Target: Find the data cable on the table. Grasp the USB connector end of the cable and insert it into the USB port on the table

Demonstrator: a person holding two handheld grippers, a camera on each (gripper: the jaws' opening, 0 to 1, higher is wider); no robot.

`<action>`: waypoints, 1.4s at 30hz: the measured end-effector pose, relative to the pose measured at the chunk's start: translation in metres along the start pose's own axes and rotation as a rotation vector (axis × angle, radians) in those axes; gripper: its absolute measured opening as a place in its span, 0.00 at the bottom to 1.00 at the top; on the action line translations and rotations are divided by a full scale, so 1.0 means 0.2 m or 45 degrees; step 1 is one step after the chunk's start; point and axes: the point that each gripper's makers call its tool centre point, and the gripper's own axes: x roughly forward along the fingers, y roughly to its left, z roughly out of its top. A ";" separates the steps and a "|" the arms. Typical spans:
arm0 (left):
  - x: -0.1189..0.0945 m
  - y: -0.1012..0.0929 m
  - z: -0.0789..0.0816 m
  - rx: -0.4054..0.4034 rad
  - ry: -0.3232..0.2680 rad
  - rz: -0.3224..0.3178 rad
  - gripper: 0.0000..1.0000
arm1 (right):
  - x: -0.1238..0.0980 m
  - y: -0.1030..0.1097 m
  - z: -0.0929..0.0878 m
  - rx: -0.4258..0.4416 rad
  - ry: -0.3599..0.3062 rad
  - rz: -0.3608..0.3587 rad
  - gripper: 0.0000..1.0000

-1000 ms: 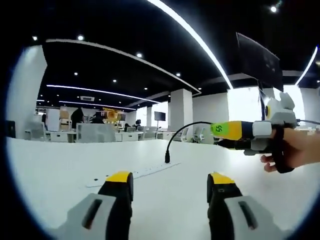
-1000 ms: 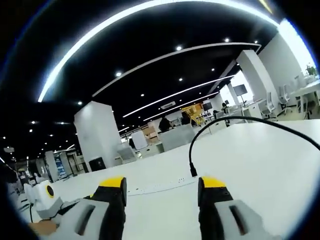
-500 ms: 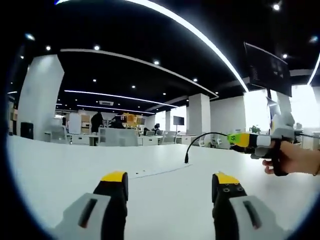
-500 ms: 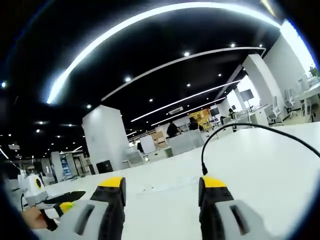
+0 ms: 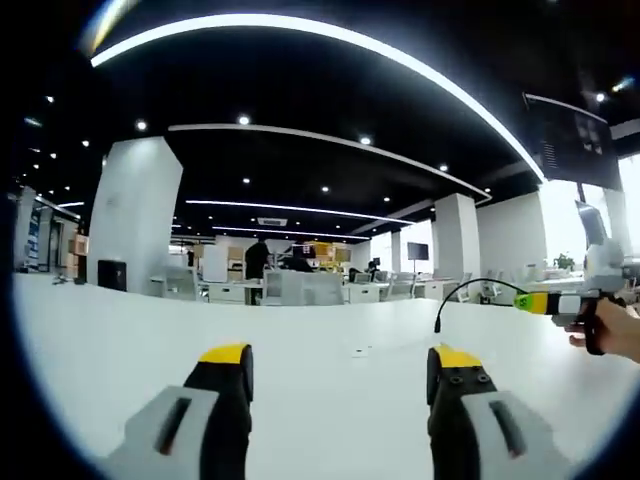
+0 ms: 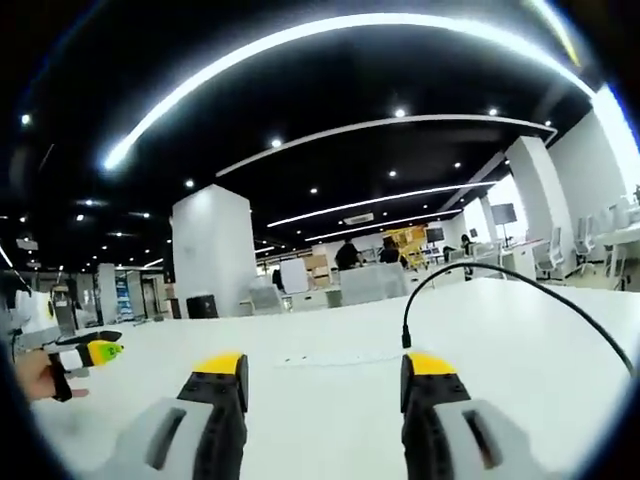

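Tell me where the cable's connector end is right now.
In the right gripper view, the connector end hangs just above the right-hand jaw's tip, over the white table.

We see a dark ceiling crossed by a bright LED strip [image 5: 330, 30] and small spotlights [image 5: 243, 120]. They light the white worktop [image 5: 90, 350] evenly, almost without shadow. Daylight blows out the windows [image 6: 620, 120]. Fisheye distortion bends the strip, and the distant desks [image 5: 300, 290] look soft.

Left tongs [image 5: 340, 355] and right tongs [image 6: 322, 362] show grey housings, black forward sections, yellow caps. Black strap crosses the right hand [image 5: 612, 332].
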 end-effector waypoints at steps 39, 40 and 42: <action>-0.10 0.02 -0.03 0.083 0.051 0.013 0.71 | -0.07 -0.03 -0.07 -0.001 0.031 -0.038 0.69; -0.10 0.02 -0.03 0.082 0.052 0.013 0.71 | -0.07 -0.02 -0.07 -0.007 0.033 -0.038 0.69; -0.10 0.02 -0.03 0.081 0.052 0.013 0.70 | -0.06 -0.02 -0.07 -0.014 0.036 -0.038 0.69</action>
